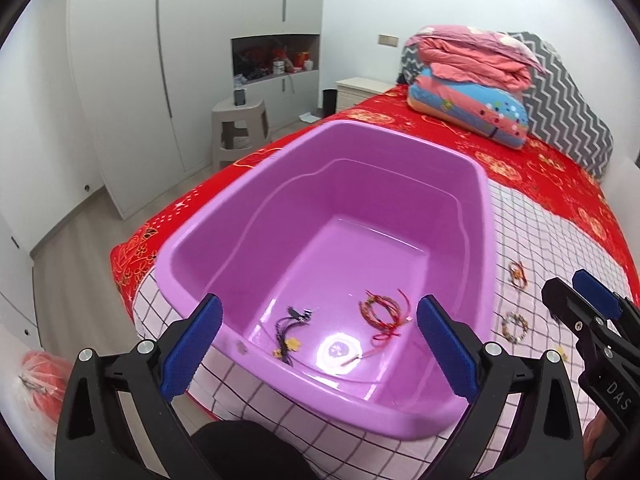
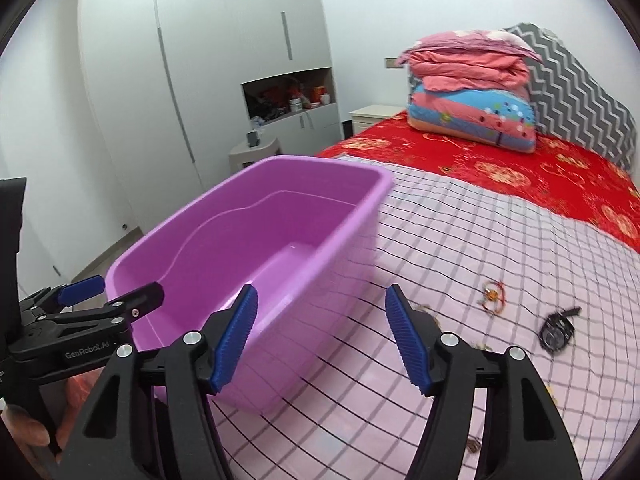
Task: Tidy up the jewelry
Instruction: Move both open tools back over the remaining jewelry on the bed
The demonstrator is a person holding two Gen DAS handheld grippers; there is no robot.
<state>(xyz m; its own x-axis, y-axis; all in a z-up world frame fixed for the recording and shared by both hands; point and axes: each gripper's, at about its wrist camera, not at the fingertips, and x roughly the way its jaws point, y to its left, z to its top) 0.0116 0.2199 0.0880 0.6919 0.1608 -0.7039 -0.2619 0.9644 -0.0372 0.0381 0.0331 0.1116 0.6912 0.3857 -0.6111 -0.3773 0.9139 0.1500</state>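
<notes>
From the left wrist view, our left gripper [image 1: 318, 346] hangs over the near rim of the purple tub [image 1: 490, 240], its blue pads spread as wide as they seem to go with nothing between them; on the tub floor lie a red cord bracelet [image 1: 382, 312] and a dark cord piece with a yellow flower [image 1: 290, 334]; out on the checked sheet [image 1: 532, 236], just beside the tub's right wall, sit a small red-and-gold bracelet [image 1: 517, 273] and a beaded bracelet [image 1: 515, 326]; the right gripper [image 1: 576, 294] shows at the edge near them, and from here we cannot tell how wide it stands.

From the right wrist view, our right gripper [image 2: 322, 338] has its jaws partly apart and empty, poised above the sheet beside the tub's wall; ahead to the right lie the red-and-gold piece [image 2: 494, 296] and a dark watch [image 2: 556, 330], well apart from each other; small bits near the finger base are too blurred to name.

We judge the step to be fetching the next loose piece with the right hand; we should line the pads up either side of one piece only, come down until the tips meet the sheet without pinching its cloth, close on the cord or band rather than a bead, then lift clear of the tub rim before letting go over the floor; the left hand should stay out of that path.
</notes>
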